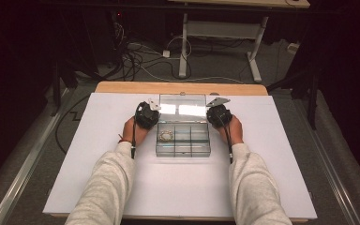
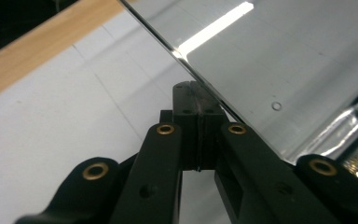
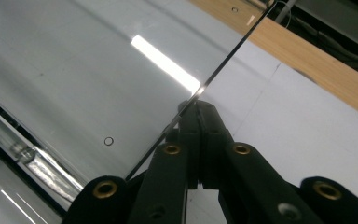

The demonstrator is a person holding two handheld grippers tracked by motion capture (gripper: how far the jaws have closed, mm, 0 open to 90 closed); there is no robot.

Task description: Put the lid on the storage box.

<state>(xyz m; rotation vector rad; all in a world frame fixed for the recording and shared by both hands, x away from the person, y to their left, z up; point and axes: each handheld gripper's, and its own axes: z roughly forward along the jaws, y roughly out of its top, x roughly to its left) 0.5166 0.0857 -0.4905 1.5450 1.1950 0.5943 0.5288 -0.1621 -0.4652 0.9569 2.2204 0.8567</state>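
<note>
From the high view, a clear plastic box with small compartments [image 1: 183, 138] sits in the middle of the white table sheet [image 1: 98, 164], its see-through lid [image 1: 183, 107] tipped up at the far side. A gold chain [image 1: 166, 135] lies in the left compartment. The left gripper [image 1: 147, 115] and right gripper [image 1: 218, 115] sit at the lid's two sides.

In the left gripper view, the black jaws are pressed together beside the lid's edge [image 2: 279, 65].

In the right gripper view, the jaws are also pressed together against the lid's edge [image 3: 74, 74]; I cannot tell if either one pinches it

Both hand-held grippers [image 1: 153, 112] [image 1: 213, 112] closed, forearms parallel.
</note>
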